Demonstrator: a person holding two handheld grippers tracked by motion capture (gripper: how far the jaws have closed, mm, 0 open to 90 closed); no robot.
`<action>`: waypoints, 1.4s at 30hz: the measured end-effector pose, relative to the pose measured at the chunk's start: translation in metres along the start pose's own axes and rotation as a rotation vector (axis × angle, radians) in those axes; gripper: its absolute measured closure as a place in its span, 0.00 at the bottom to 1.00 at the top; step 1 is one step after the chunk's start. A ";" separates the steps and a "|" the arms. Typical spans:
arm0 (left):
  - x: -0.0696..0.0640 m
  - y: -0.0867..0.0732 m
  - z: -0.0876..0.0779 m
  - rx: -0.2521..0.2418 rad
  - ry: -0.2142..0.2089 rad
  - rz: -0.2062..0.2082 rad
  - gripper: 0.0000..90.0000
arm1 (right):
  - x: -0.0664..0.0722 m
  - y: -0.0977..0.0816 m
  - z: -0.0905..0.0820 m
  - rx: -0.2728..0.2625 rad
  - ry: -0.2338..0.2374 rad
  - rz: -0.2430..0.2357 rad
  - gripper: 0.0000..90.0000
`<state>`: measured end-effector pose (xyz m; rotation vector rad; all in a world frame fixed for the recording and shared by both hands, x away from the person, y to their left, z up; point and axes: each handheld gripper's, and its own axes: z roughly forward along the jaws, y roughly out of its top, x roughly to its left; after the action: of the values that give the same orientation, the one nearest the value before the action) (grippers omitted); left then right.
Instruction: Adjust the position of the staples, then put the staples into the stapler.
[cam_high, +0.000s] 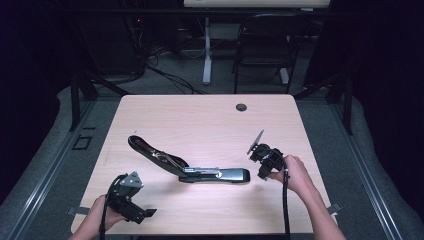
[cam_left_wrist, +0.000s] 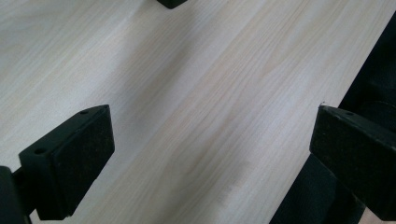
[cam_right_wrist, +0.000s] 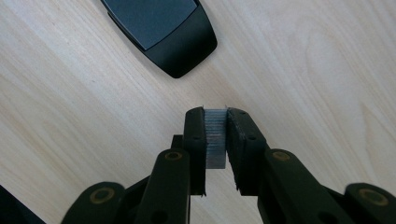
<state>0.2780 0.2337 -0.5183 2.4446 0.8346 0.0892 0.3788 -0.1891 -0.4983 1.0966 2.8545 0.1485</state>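
Stapler is lying open on the desk, roughly centre, slightly toward the near edge. Black and silver body; the base is running left-right, silver top with a black rounded tip at the right end. The upper arm is hinged up and angling away to the far left, glossy black with metal parts showing along the inside.

Right gripper is sitting just right of the stapler's right tip, apart from it, held by the person's right hand. Its grey plate is sticking up on the far side. In the right gripper view, the fingers are closed down to a narrow gap and are pinching a strip of staples, silver and finely ribbed, standing upright between the pads. The stapler's black rounded tip is lying just beyond the fingertips, offset to the upper left in that view, not touching.

Left gripper is sitting at the near left of the desk, well apart from the stapler, held by the left hand. In the left gripper view, the fingers are spread wide with nothing between them, bare light wood grain in the gap. One finger is hanging past the desk edge over dark background. A small black corner at the top of that view is too cropped to identify.
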 end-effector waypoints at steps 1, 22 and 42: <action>0.000 0.000 0.000 -0.001 -0.002 -0.001 0.00 | 0.000 0.000 -0.001 -0.003 0.000 -0.004 0.87; 0.015 -0.004 -0.004 -0.006 0.023 -0.046 0.00 | -0.009 0.008 -0.009 -0.024 0.030 -0.054 0.87; 0.026 -0.004 -0.003 0.000 0.021 -0.059 0.00 | -0.006 0.022 -0.022 -0.056 0.024 -0.169 0.87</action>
<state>0.2961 0.2533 -0.5208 2.4210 0.9159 0.0934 0.3955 -0.1778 -0.4733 0.8449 2.9282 0.2306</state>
